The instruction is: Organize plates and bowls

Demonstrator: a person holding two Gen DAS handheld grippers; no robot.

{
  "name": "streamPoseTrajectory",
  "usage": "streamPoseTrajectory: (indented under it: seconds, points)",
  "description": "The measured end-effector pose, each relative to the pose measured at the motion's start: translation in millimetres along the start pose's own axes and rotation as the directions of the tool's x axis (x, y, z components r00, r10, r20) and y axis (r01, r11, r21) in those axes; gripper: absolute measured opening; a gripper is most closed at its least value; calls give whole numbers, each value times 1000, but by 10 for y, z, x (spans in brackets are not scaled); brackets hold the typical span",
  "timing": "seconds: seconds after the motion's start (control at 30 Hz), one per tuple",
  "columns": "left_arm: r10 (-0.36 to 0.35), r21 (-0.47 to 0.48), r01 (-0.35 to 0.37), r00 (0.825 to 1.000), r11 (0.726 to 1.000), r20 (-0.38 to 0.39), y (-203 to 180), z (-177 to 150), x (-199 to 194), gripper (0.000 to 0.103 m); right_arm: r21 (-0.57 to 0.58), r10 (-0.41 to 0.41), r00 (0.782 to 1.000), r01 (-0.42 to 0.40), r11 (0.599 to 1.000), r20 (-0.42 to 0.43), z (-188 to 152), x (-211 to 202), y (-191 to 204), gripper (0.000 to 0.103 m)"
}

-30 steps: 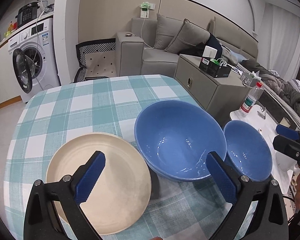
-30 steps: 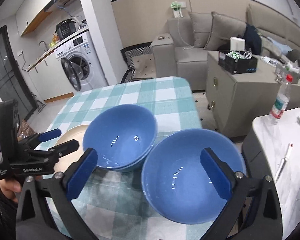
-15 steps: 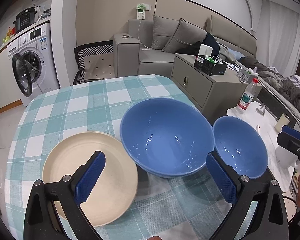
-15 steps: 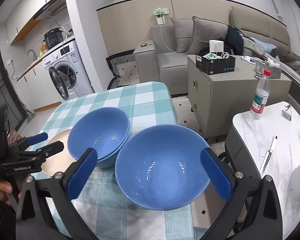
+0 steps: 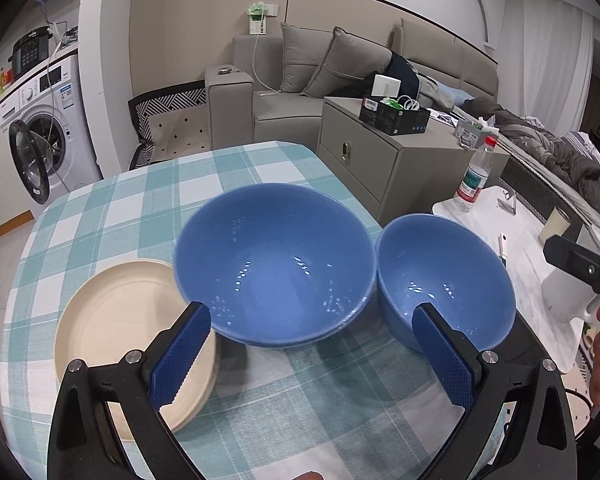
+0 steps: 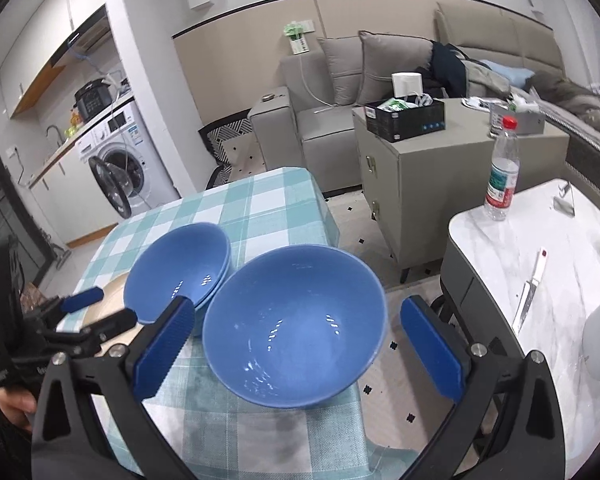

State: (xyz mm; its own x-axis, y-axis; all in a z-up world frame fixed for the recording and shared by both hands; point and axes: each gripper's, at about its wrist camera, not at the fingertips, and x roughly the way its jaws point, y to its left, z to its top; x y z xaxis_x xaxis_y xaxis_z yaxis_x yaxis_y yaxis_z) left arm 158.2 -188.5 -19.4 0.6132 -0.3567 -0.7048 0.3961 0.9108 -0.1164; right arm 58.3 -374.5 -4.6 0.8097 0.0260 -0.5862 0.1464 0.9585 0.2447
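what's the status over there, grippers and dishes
Left gripper and right gripper open, empty. Blue bowls and cream plate on table. Nothing blocking.

Plate [image 5: 116, 320] left of two bowls [image 5: 274, 264]

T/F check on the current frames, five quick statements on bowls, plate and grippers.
1. Both grippers are open and empty. True: left gripper and right gripper hold nothing.
2. The plate is blue. False: it is cream; the bowls are blue.
3. The middle bowl looks like a nested stack. True: a second rim shows under it in the right wrist view.
4. The right bowl sits on the plate. False: it sits on the tablecloth, beside the stack.
5. A bottle stands on the checked cloth. False: it is on the marble table.
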Motion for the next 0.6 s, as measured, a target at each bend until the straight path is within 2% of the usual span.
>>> streamPoseTrajectory:
  seconds: [0.33, 0.6]
  points:
    - [-33, 44, 34, 999, 998, -27, -351, -66, 159, 102, 56, -18, 999, 20, 998, -33, -15, 119, -265, 103]
    - [-104, 46, 107, 993, 993, -51, -478, -110, 231, 102, 69, -20, 998, 24, 997, -66, -65, 261, -358, 103]
